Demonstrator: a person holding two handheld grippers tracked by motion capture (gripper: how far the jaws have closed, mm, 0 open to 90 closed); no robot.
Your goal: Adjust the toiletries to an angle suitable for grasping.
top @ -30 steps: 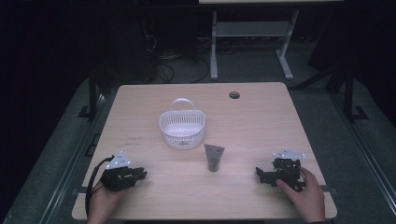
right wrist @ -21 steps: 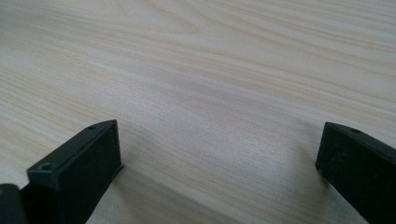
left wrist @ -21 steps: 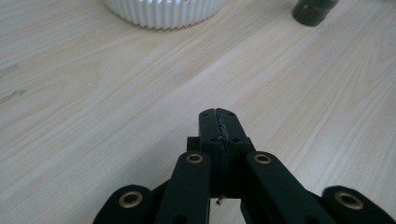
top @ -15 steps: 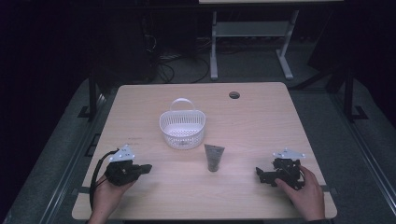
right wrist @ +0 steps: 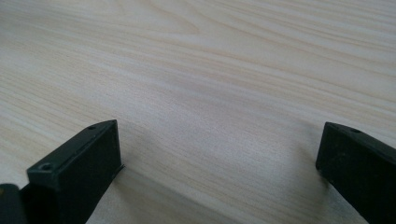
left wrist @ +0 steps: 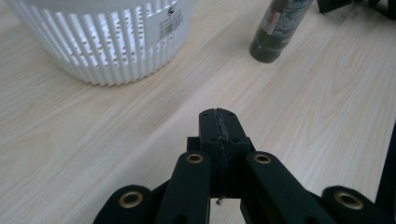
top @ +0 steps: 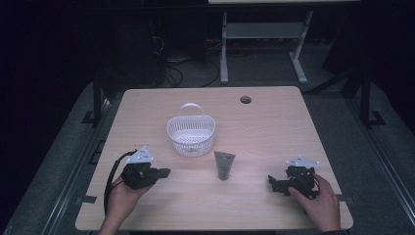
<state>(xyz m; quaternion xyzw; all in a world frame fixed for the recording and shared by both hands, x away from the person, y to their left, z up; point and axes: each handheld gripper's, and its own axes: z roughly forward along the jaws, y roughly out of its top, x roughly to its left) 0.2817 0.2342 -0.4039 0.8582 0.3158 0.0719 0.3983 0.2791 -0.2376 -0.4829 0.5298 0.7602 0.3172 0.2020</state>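
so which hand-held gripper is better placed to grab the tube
Right, probably. The right hand-held gripper has its jaws wide open, while the left hand-held gripper is shut. Both sit apart from the tube, at roughly similar distances.

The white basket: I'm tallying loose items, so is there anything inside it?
In the high view the white basket shows only its own slotted walls and floor, with no item visible. The near inner wall is hidden by the rim, and the left gripper view shows just its outside.
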